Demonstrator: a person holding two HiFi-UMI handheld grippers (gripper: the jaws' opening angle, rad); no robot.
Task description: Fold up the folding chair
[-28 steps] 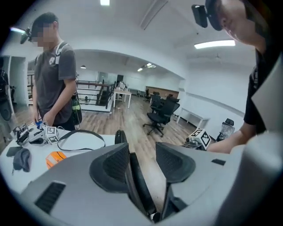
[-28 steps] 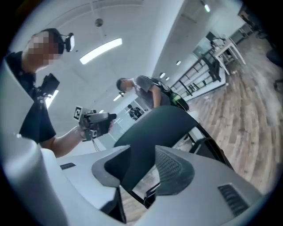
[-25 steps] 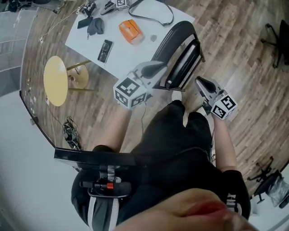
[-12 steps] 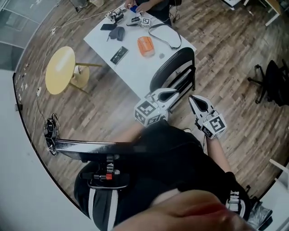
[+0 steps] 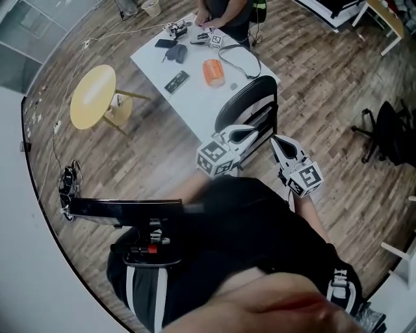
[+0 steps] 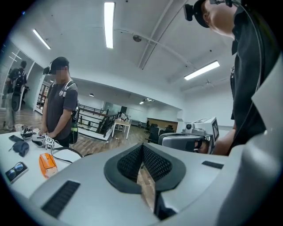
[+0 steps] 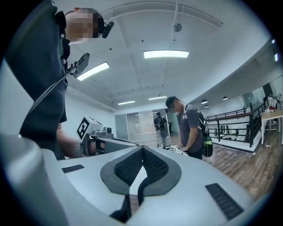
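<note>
Black chair (image 5: pixel 247 103) stands at the upper middle of the head view, just above both grippers, its curved back against the near corner of a white table (image 5: pixel 197 97). It looks narrow, with pale bars showing beside the back, so it seems folded flat or nearly so; I cannot tell for certain.

The left gripper (image 5: pixel 252 133) sits just below the chair, at centre frame. In its own view the left gripper's ribbed pads meet with nothing between them. The right gripper (image 5: pixel 276 140) is beside it, a little to the right, its jaws likewise closed and empty. Both gripper views look out level across the room and show no part of the chair.

A yellow stool (image 5: pixel 93 96) stands on the wood floor at the upper left. A second person (image 5: pixel 224 9) stands at the table's far end, top of frame.

The chair is probably a stiff frame, fairly heavy for narrow jaws, and smooth enough to slip. The top of the back and the front edge of the seat look like the best holds, kept clear of the hinges, which could pinch.
</note>
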